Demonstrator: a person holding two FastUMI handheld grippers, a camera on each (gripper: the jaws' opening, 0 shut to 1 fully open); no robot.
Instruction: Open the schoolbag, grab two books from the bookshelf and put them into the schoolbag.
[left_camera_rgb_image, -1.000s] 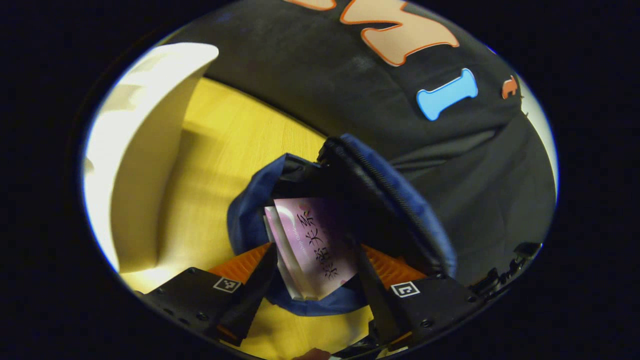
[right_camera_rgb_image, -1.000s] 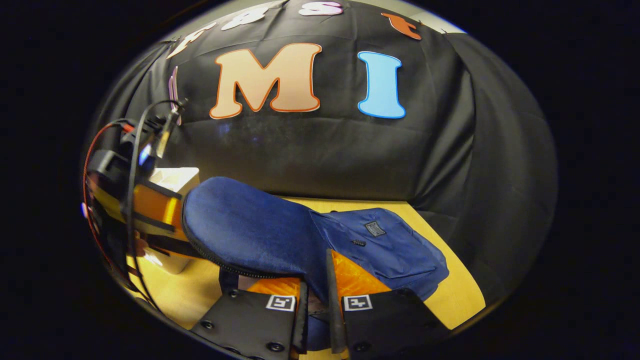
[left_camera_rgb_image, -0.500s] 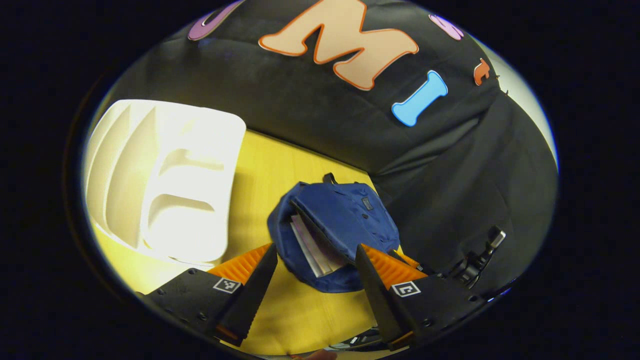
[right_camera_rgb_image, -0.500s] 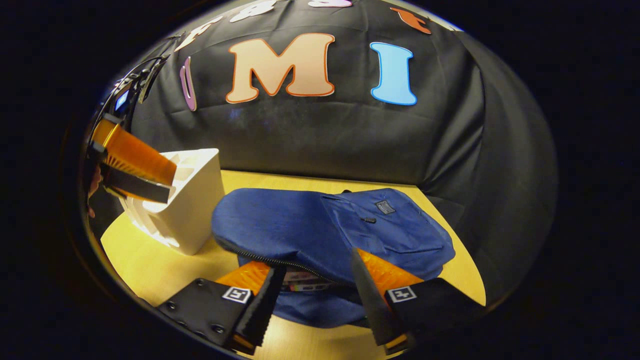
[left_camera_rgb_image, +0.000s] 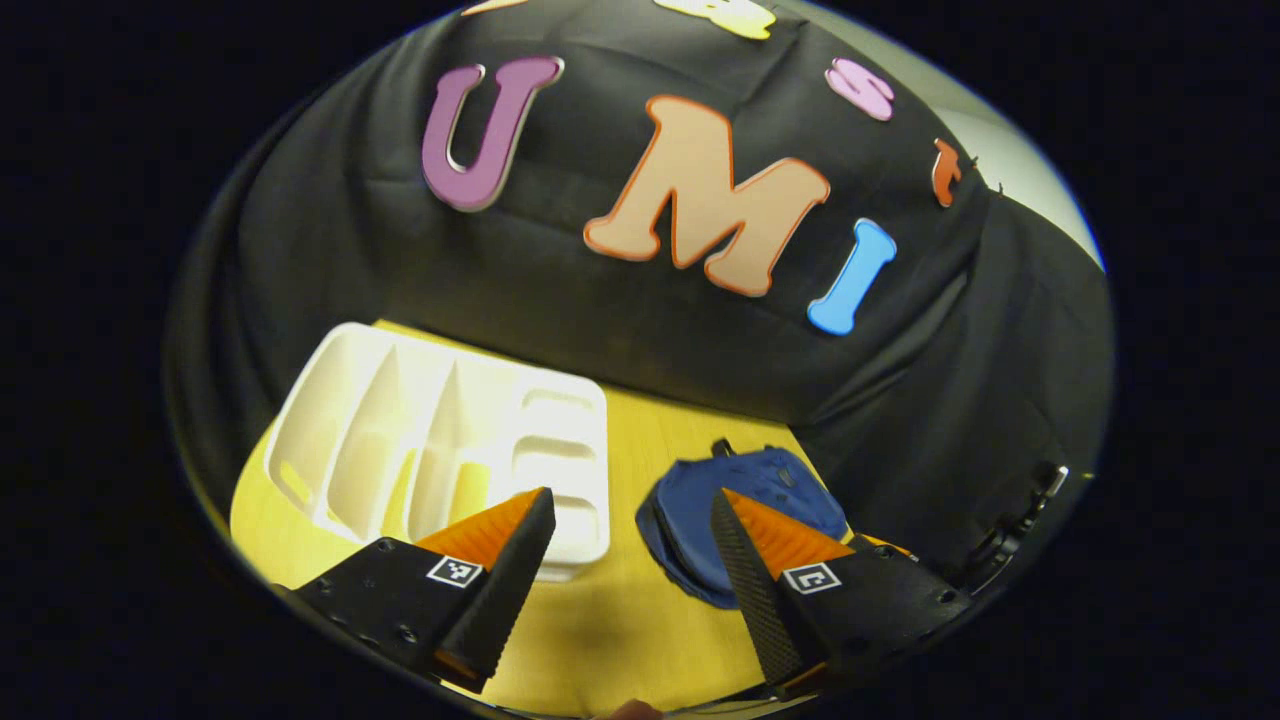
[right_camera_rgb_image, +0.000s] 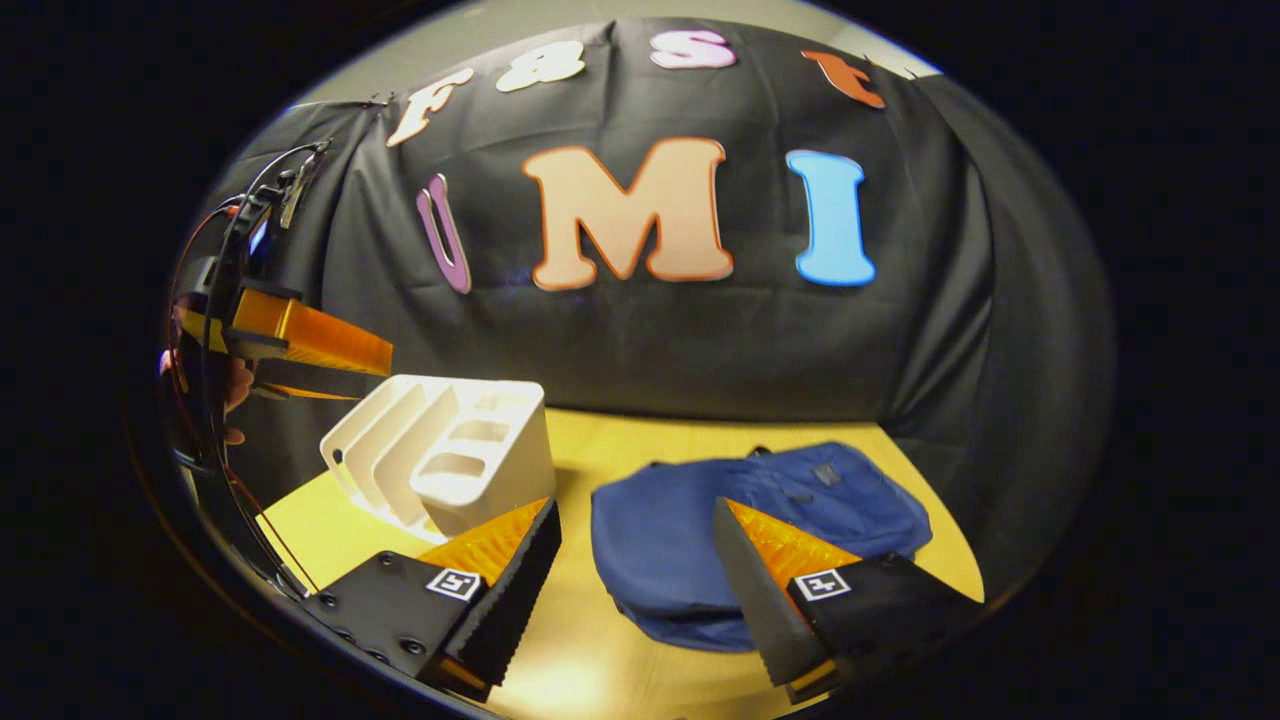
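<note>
Left gripper (left_camera_rgb_image: 630, 560): jaws spread, empty; has pulled back and up from the schoolbag (left_camera_rgb_image: 745, 500), now smaller ahead beside its right finger.
Right gripper (right_camera_rgb_image: 635, 570): released, withdrawn; flap lies flat.
Bookshelf (right_camera_rgb_image: 450, 465): ahead-left, slots bare.

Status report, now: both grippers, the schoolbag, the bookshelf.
Left gripper open, holding nothing; right gripper open, holding nothing. Schoolbag flat on table. Bookshelf slots look bare. Nothing in the way.
</note>
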